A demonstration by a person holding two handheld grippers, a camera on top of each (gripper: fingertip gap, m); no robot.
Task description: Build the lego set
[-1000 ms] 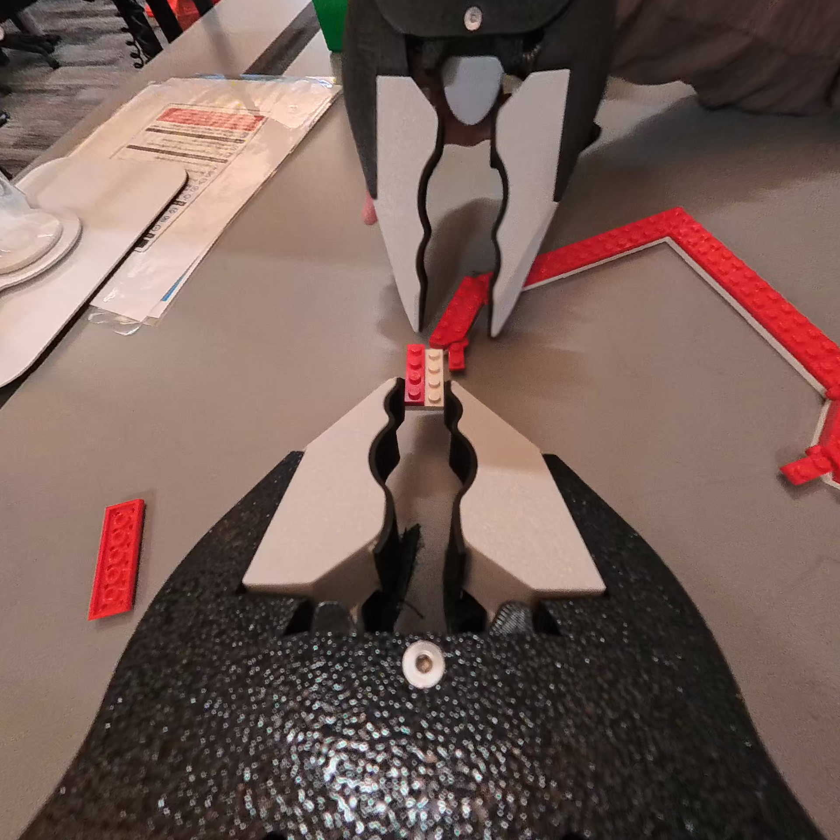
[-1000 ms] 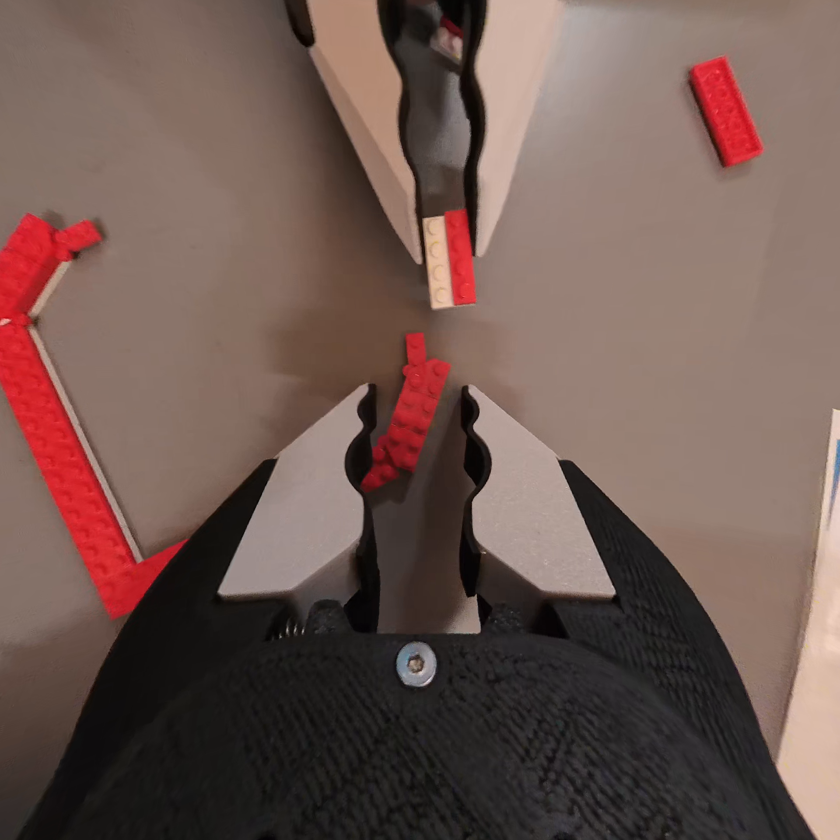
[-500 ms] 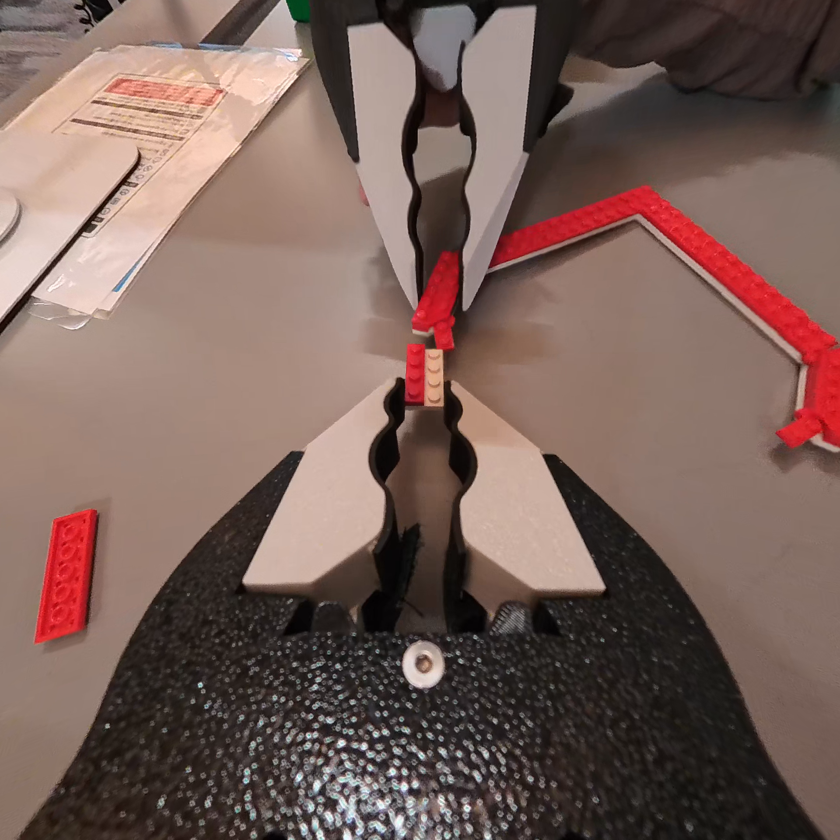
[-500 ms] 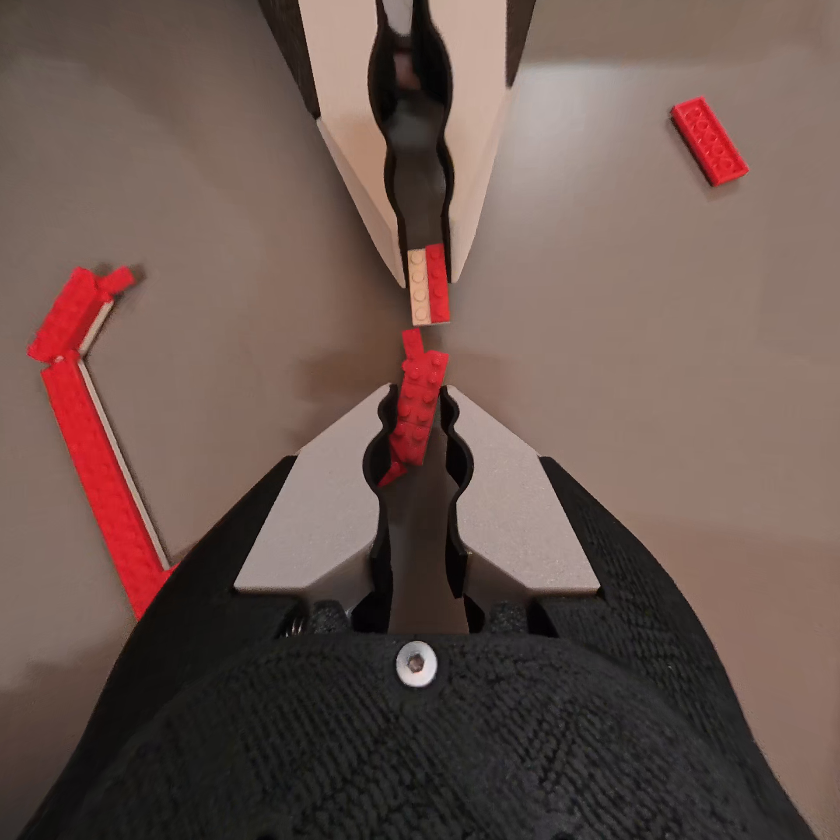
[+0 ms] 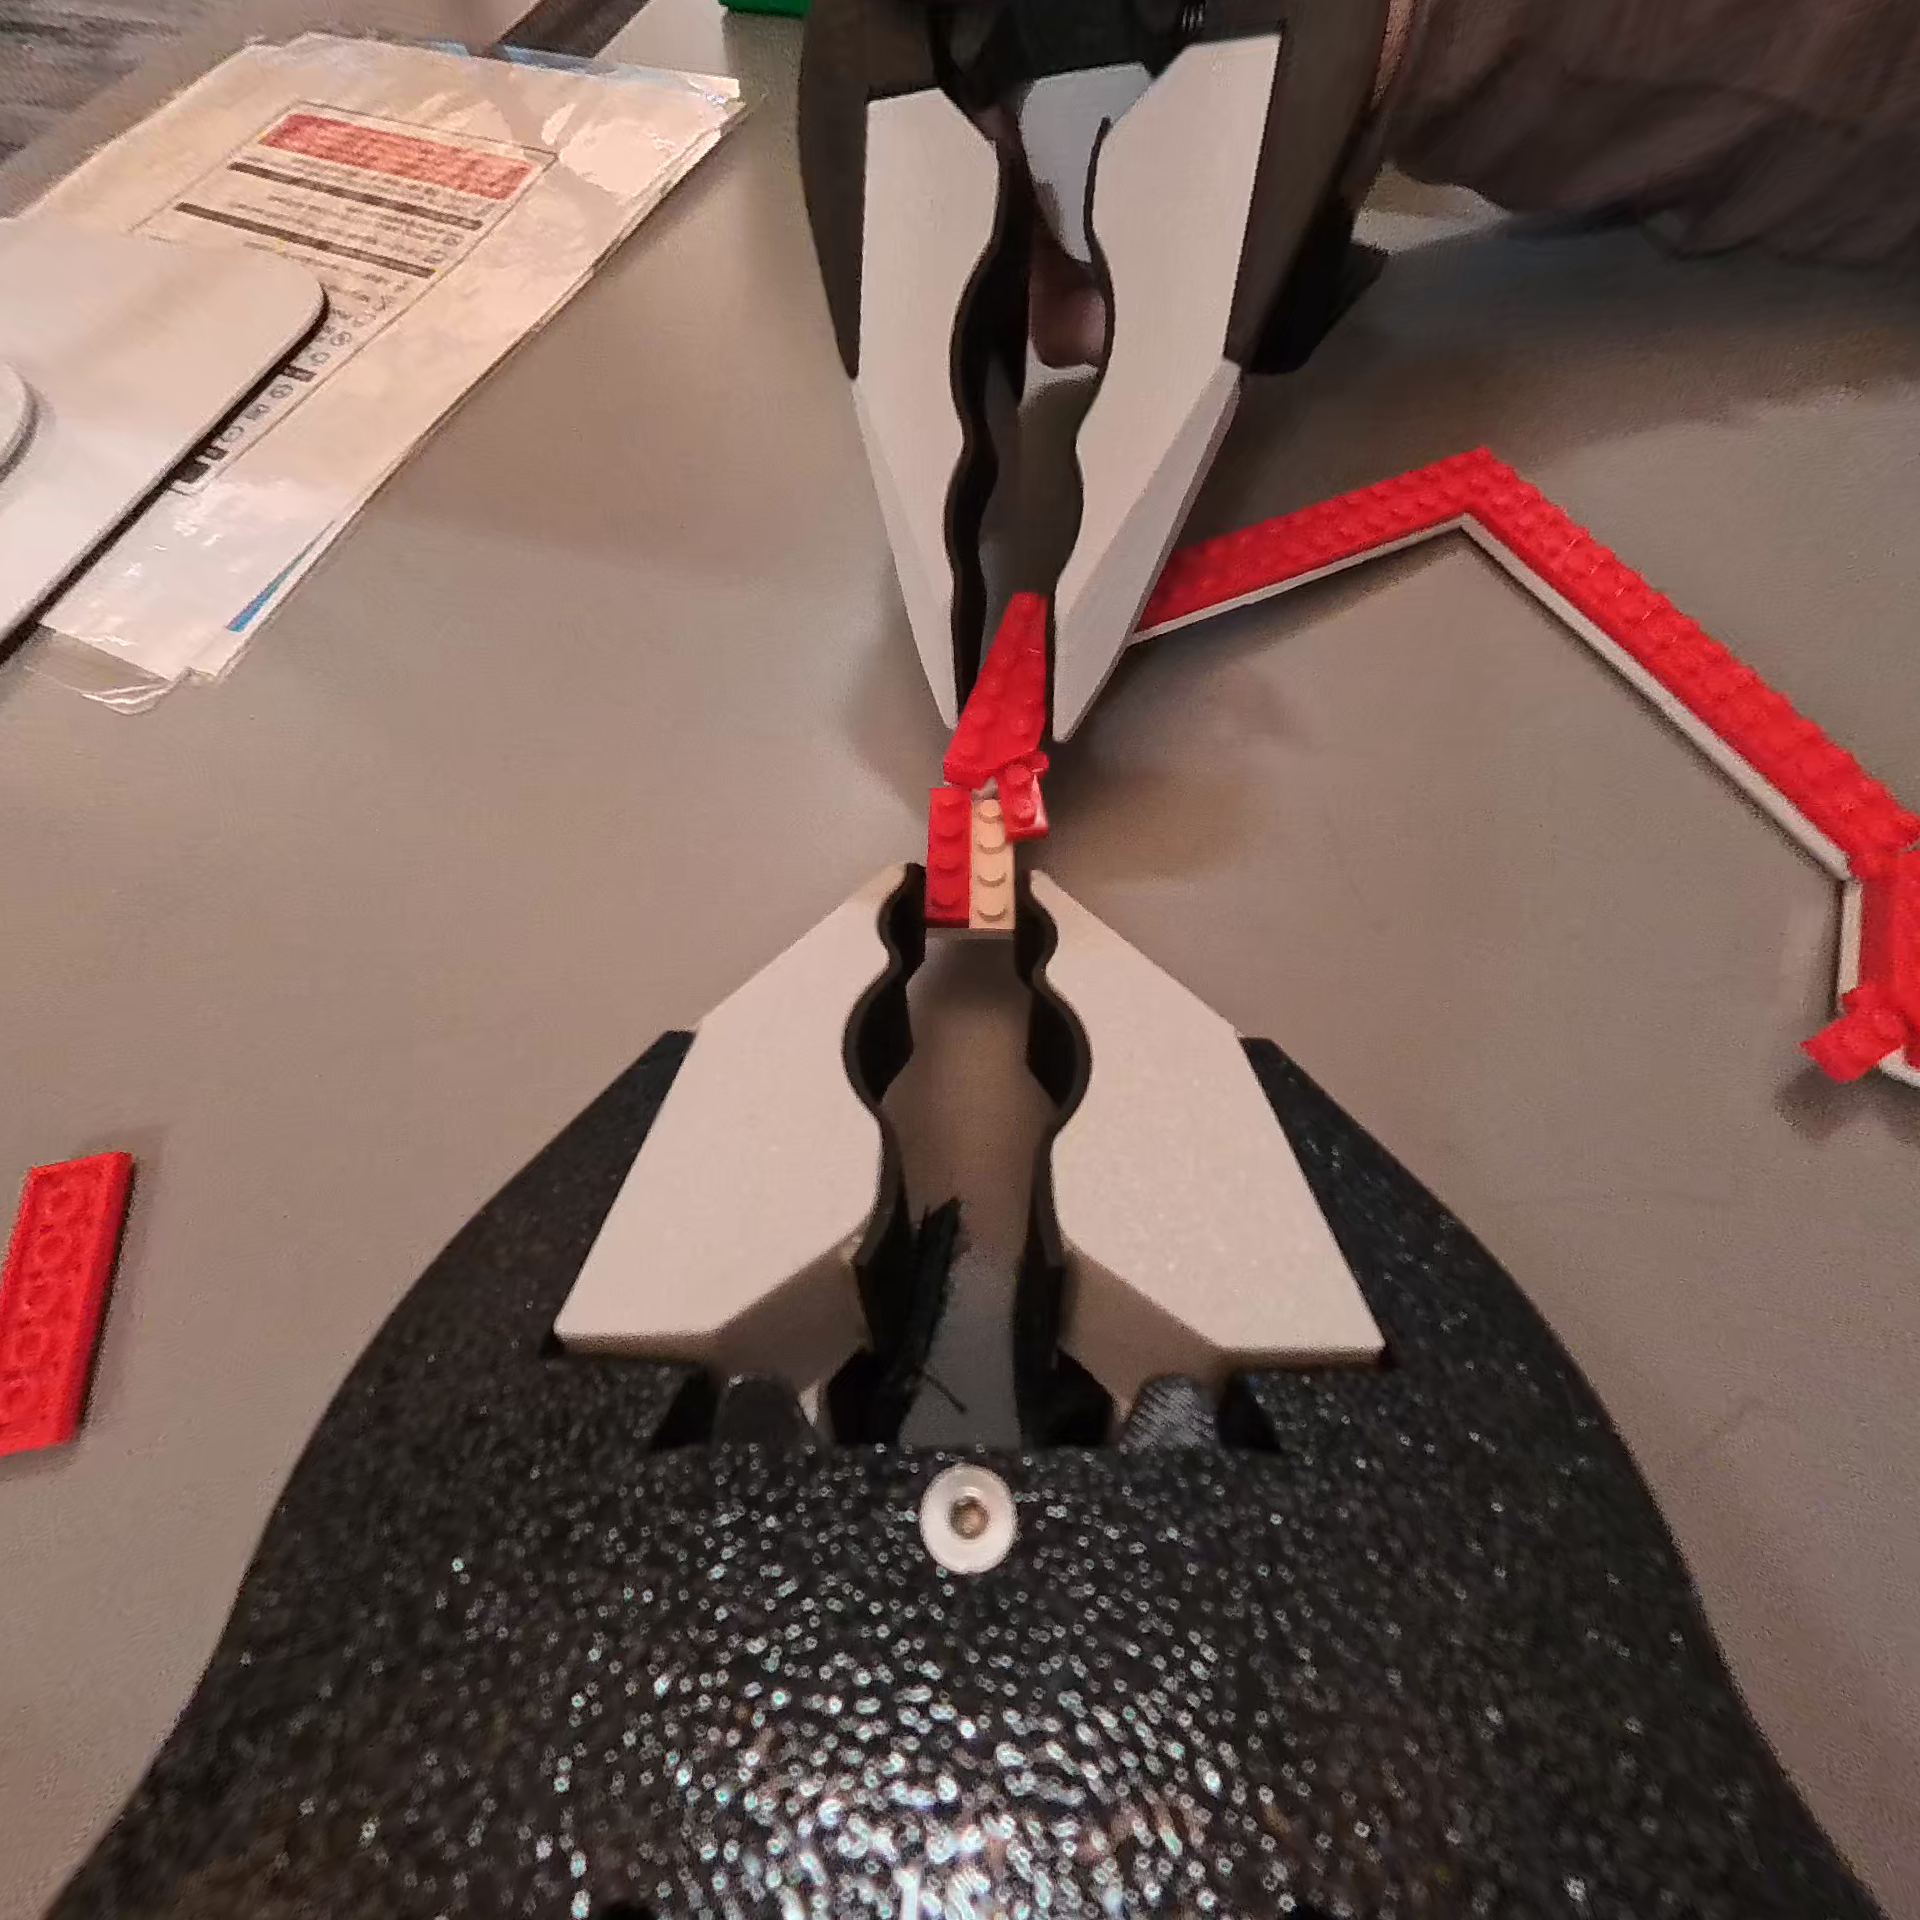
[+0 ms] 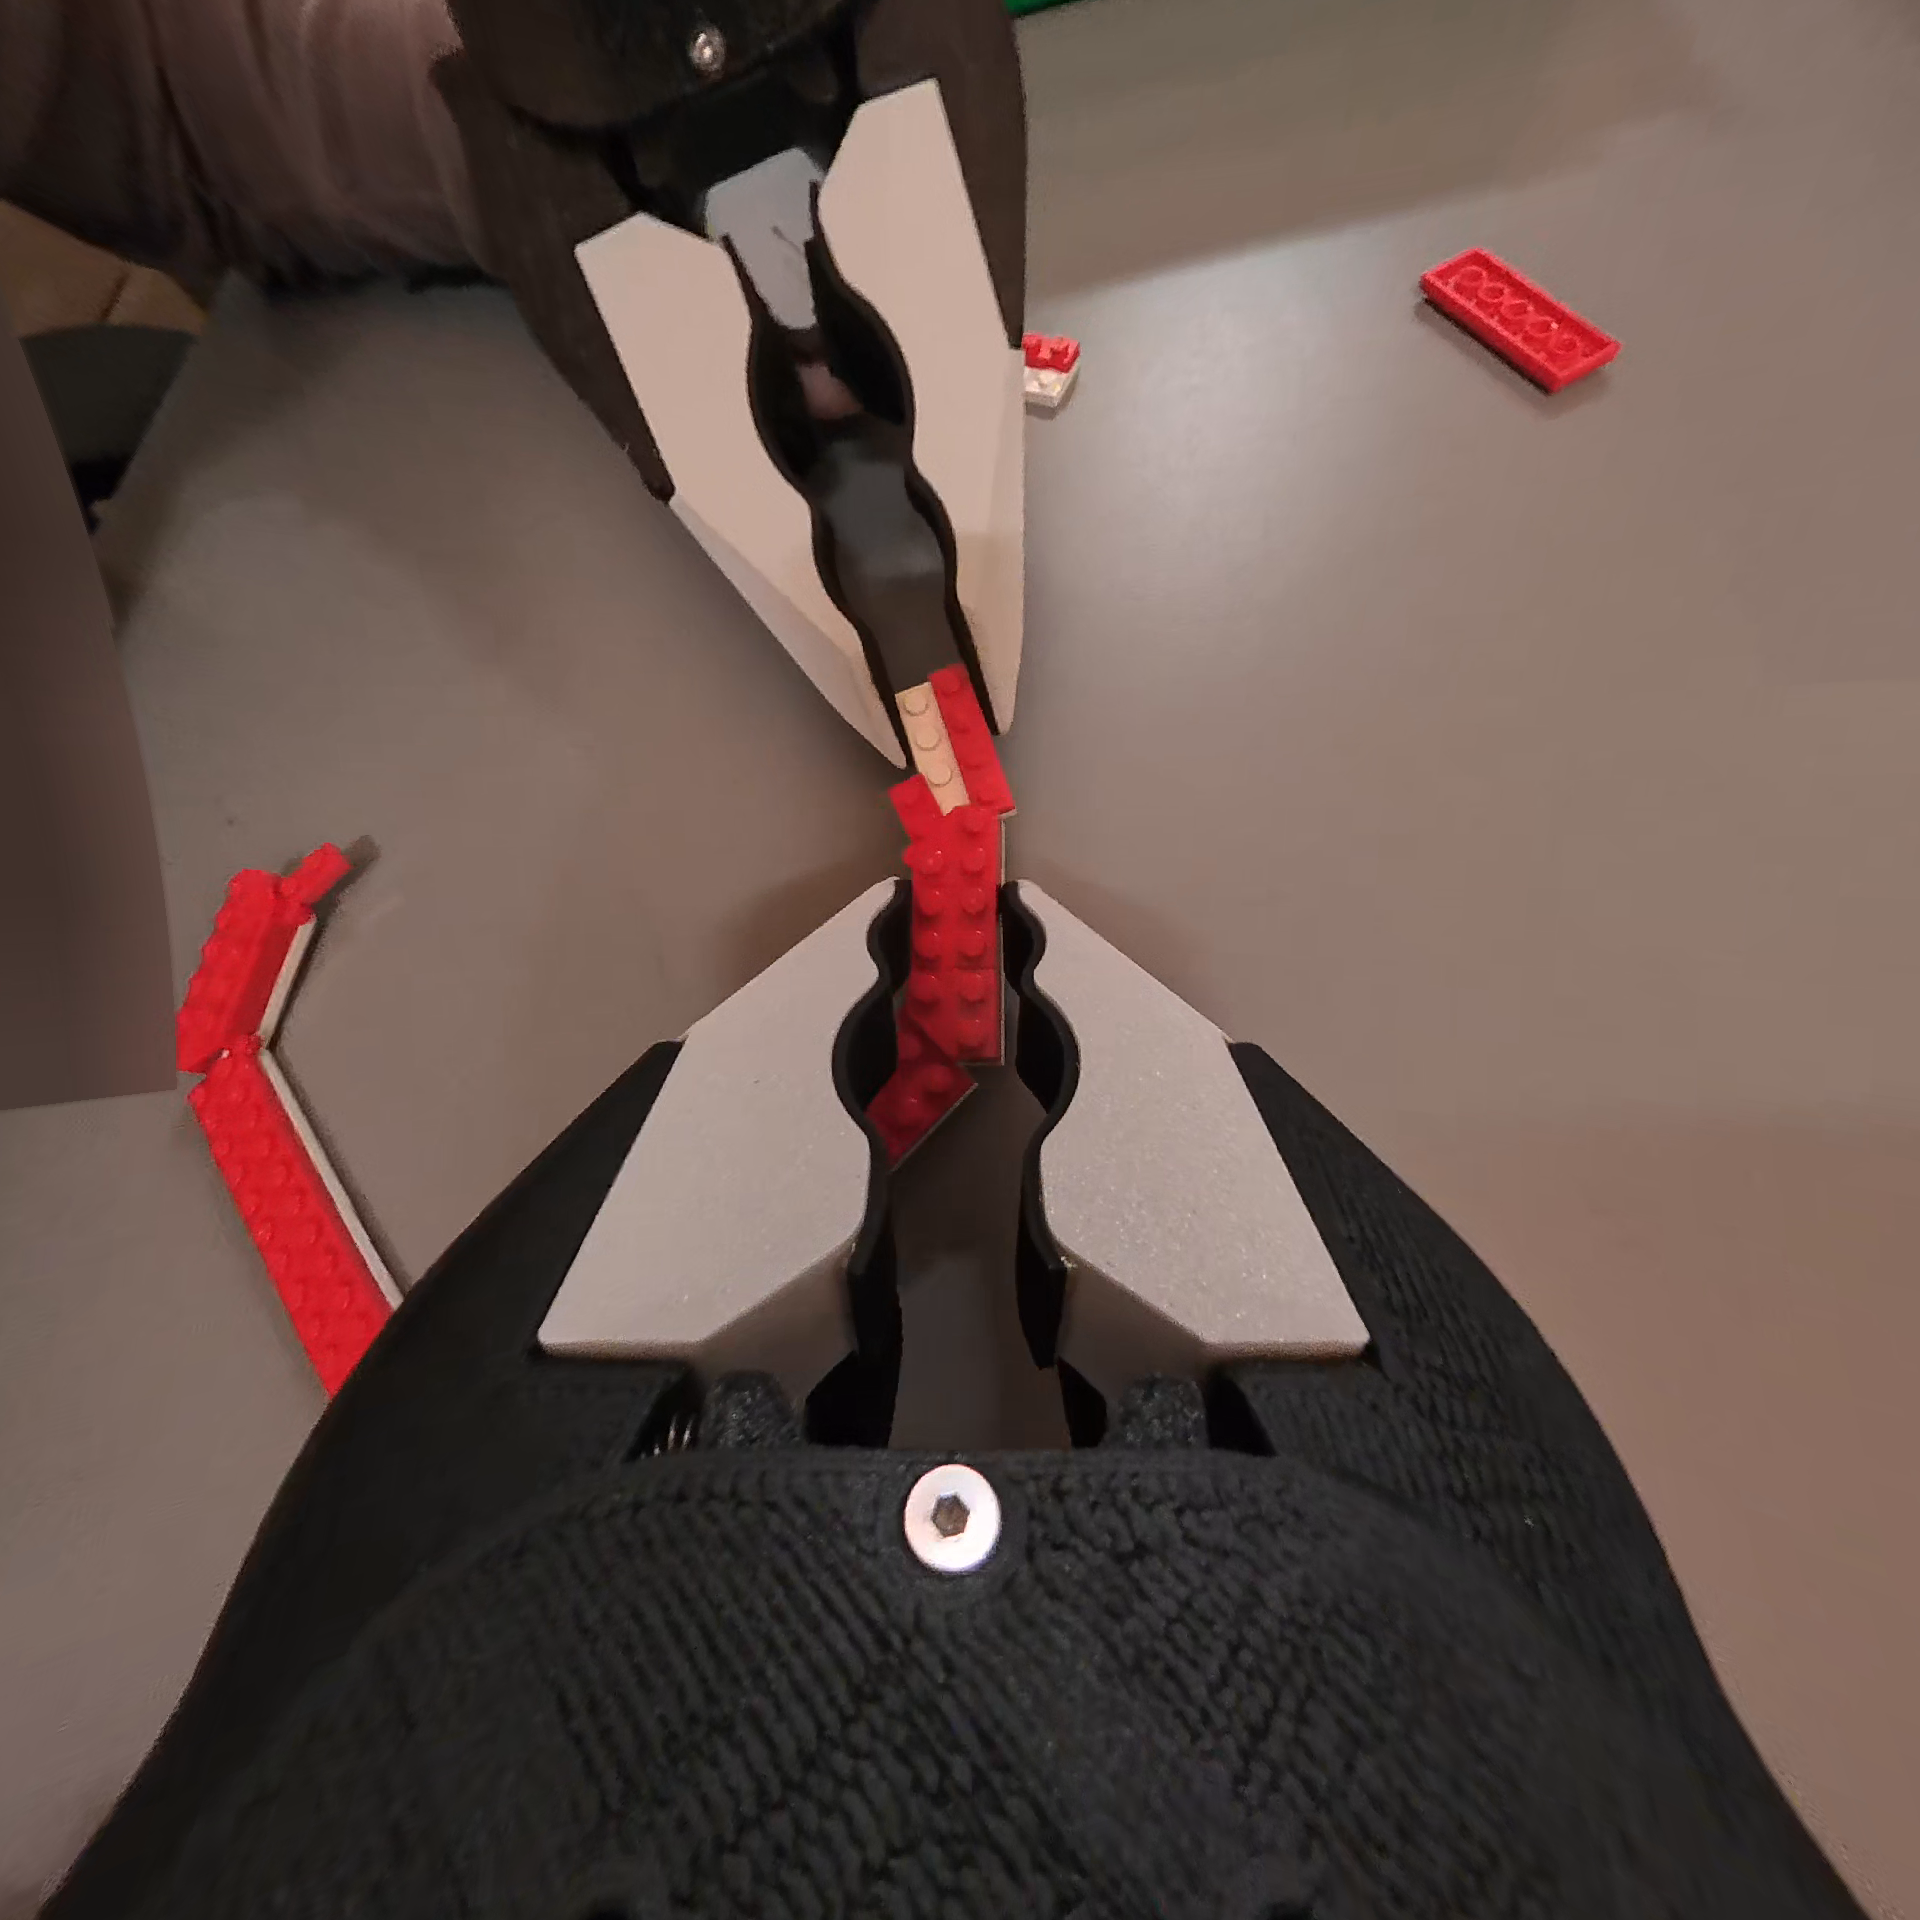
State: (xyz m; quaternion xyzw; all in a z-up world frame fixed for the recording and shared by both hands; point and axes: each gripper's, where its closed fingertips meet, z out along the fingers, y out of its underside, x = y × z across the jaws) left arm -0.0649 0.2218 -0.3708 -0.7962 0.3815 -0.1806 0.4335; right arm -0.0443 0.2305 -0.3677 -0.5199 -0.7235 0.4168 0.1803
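In the left wrist view my left gripper [image 5: 971, 878] is shut on a small red-and-tan brick piece [image 5: 971, 862]. My right gripper [image 5: 1005, 727] faces it from the far side, shut on the end of a red plate strip [image 5: 1003, 681]. In the right wrist view my right gripper [image 6: 956, 885] grips that red strip [image 6: 951, 966]. The left gripper [image 6: 948, 746] holds the red-and-tan piece [image 6: 951, 743] against the strip's front end. The two pieces touch tip to tip above the grey table. Whether they are locked together is not visible.
A long angled red frame with a white underside [image 5: 1558, 582] lies on the table; it also shows in the right wrist view [image 6: 270, 1174]. A loose red plate [image 5: 52, 1288] [image 6: 1517, 332] and a small red-and-white piece [image 6: 1049, 369] lie apart. Papers in plastic [image 5: 343, 260] lie at the far left. My two grippers' fingertips are within a few centimetres of each other.
My right gripper closed on the red strip's end and brought it up to the left gripper's piece. The gap between the two pieces has closed and they now touch.
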